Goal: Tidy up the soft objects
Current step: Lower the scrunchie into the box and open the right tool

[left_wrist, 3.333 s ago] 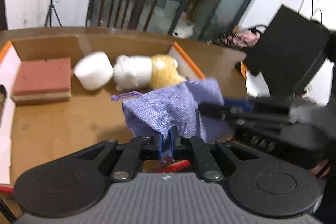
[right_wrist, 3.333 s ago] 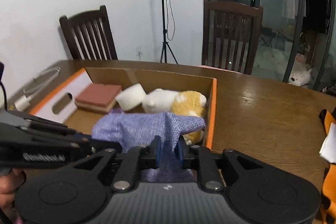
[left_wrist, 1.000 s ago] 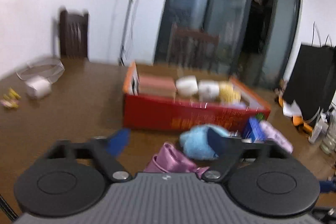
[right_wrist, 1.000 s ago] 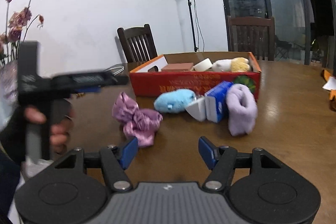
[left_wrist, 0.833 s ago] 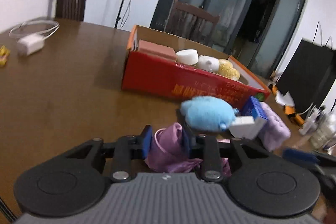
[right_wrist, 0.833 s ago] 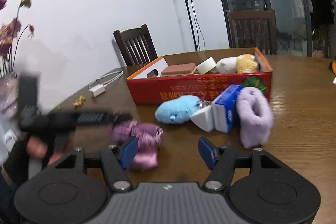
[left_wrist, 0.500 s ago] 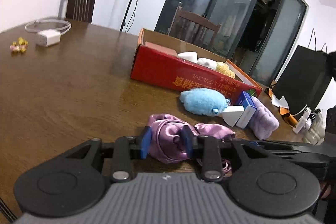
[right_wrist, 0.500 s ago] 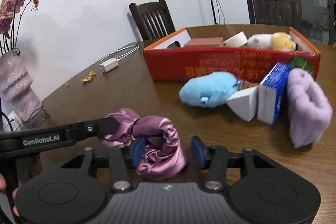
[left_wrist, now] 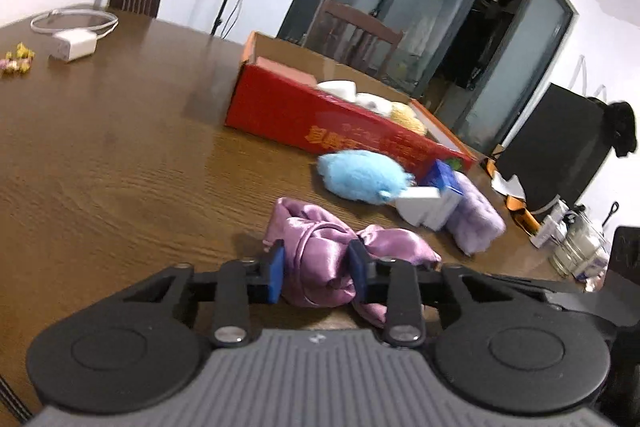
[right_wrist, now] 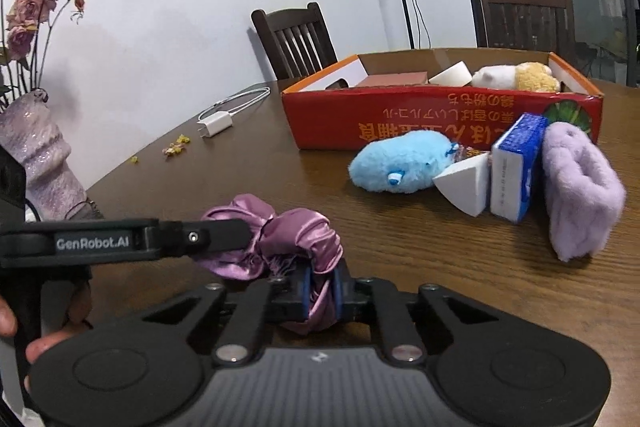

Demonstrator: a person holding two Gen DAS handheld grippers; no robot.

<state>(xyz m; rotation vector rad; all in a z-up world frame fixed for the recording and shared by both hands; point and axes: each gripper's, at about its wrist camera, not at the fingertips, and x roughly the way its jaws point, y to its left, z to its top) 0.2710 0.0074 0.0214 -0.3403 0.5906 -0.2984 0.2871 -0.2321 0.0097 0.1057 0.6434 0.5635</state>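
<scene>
A crumpled purple satin cloth (left_wrist: 320,247) lies on the brown table in front of me; it also shows in the right wrist view (right_wrist: 288,239). My left gripper (left_wrist: 316,269) is closed around its left part. My right gripper (right_wrist: 320,287) is shut tight on its right end. The left gripper's arm (right_wrist: 132,241) reaches in from the left in the right wrist view. Beyond lie a blue plush (right_wrist: 404,167), a white wedge sponge (right_wrist: 464,187), a blue-white pack (right_wrist: 516,167) and a lilac fluffy roll (right_wrist: 576,187). The red cardboard box (right_wrist: 440,119) holds a pink sponge, a white roll and a white-yellow plush.
A white charger with cable (right_wrist: 218,123) and small yellow bits (right_wrist: 176,147) lie at the far left of the table. A vase with dried roses (right_wrist: 36,155) stands at the left. Bottles and a black bag (left_wrist: 560,163) stand at the right edge. Chairs ring the table.
Both grippers let go of the lilac pouch, came out of the box and dropped to the satin cloth. In the last half second both closed on it, the right tightly.
</scene>
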